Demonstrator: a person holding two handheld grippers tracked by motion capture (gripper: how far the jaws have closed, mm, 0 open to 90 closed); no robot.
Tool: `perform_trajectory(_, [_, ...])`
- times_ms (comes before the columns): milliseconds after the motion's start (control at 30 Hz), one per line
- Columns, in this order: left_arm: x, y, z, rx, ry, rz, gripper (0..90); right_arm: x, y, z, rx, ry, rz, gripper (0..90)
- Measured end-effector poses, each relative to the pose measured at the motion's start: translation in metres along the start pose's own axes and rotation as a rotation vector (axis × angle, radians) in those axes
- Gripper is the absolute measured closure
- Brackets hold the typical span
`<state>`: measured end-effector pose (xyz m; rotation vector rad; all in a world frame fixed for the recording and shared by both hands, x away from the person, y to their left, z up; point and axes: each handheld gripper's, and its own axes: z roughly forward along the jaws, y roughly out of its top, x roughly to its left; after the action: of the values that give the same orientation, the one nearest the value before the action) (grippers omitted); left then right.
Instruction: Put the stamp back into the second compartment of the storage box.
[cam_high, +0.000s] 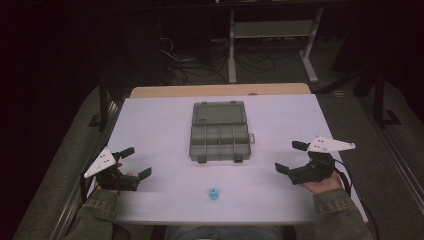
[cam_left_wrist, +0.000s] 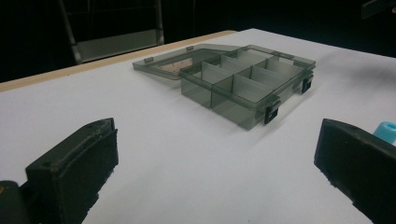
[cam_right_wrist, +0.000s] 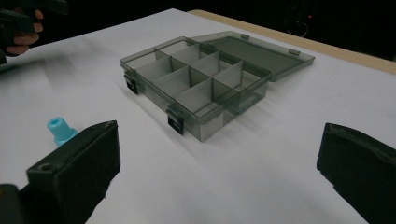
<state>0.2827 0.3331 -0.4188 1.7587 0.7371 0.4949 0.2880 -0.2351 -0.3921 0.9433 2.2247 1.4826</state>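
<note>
From the high view, the left tool (cam_high: 135, 162) sits near the left edge of the white tabletop (cam_high: 160, 125), the right tool (cam_high: 291, 157) near the right edge, both with jaws apart and holding nothing. The small light-blue plastic spool (cam_high: 214, 194) stands by the near edge, with bare tabletop on either side. The smoky grey clear plastic compartment box (cam_high: 220, 141) lies toward the far edge, lid flat open.

The left gripper view shows the box's (cam_left_wrist: 243, 88) dividers and two black latches.

The right gripper view shows the spool (cam_right_wrist: 60, 129) well apart from the box (cam_right_wrist: 196, 88). No lettering can be made out.
</note>
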Motion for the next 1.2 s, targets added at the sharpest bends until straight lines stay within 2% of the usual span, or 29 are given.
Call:
perform_trajectory(600, [0.001, 0.0, 0.001, 0.005, -0.003, 0.007, 0.0, 0.021, 0.018, 0.023, 0.024, 0.07, -0.059, 0.0])
perform_trajectory(800, [0.001, 0.0, 0.001, 0.003, -0.005, 0.006, 0.0, 0.03, 0.021, 0.031, 0.06, 0.095, -0.074, 0.0])
perform_trajectory(1200, [0.0, 0.0, 0.001, 0.002, -0.007, 0.004, 0.0, 0.044, 0.03, 0.047, 0.097, 0.158, -0.104, 0.0])
